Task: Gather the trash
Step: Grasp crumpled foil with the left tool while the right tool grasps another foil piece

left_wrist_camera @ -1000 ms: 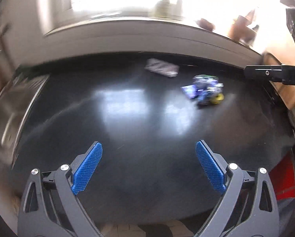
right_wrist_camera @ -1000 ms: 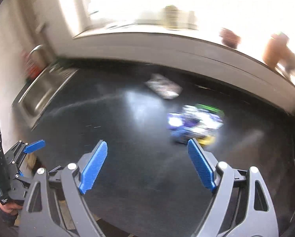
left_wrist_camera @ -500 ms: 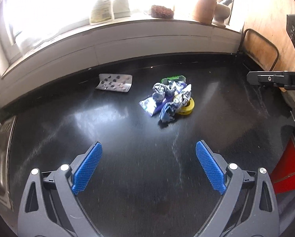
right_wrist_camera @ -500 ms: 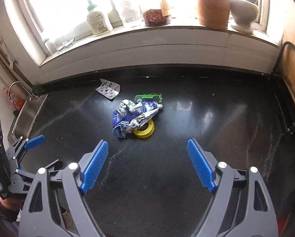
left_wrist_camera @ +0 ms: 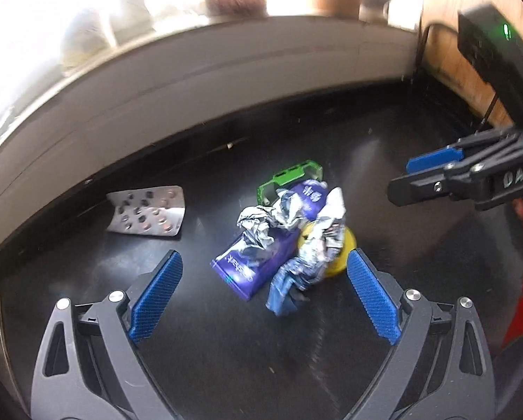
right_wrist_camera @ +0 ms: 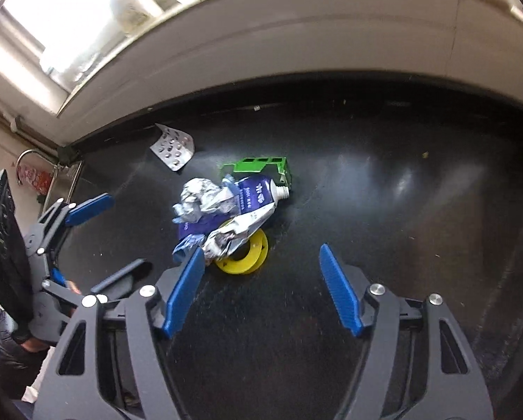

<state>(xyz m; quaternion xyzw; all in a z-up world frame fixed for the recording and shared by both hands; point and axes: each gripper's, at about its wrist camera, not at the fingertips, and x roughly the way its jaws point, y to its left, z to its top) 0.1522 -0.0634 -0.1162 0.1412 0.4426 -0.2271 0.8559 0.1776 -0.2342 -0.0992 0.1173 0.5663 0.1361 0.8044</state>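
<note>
One blister pack [left_wrist_camera: 147, 214], one green holder [right_wrist_camera: 258, 165], one squeezed tube [right_wrist_camera: 242, 217] and one yellow roll [right_wrist_camera: 244, 252] on the black counter [left_wrist_camera: 226, 332], left gripper [left_wrist_camera: 263, 297] spread wide, right gripper [right_wrist_camera: 261, 288] narrowing, both empty

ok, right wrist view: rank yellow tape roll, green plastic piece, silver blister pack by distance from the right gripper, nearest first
1. Yellow tape roll, just ahead of the right gripper, by its left finger.
2. Green plastic piece, behind the crumpled pile.
3. Silver blister pack, far left, near the counter's back edge.
</note>
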